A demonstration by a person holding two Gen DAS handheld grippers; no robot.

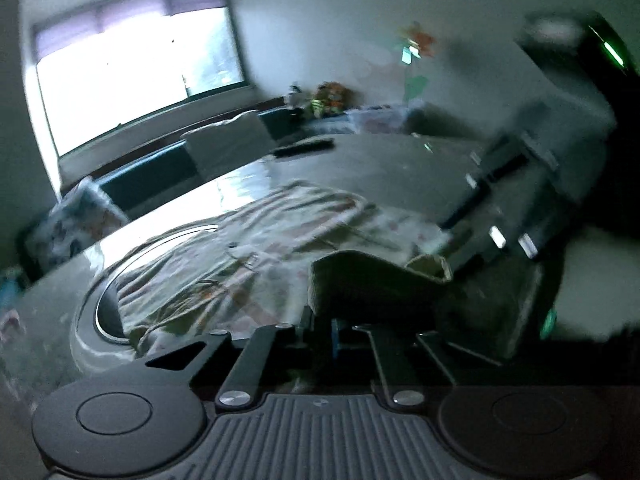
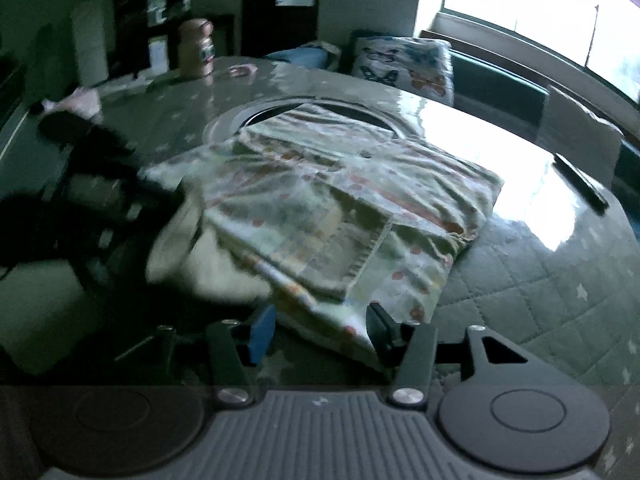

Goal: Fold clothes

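1. Daylight from a wide window (image 1: 132, 76) glares off the glossy round table (image 2: 500, 280), which wears a quilted, star-dotted cover.
2. Toward the table's far left edge in the right wrist view stands a blurred jar (image 2: 198, 46).
3. At the table's middle, the patterned garment (image 2: 320, 200) lies partly folded, covering part of the round inset ring (image 2: 228, 120).
4. The left gripper (image 1: 332, 332) has its fingers drawn together on a dark fold of cloth (image 1: 380, 284).
5. The right gripper (image 2: 320, 328) is spread apart, its fingers straddling the garment's near edge.
6. Near the table's right edge rests a dark remote (image 2: 580, 186).
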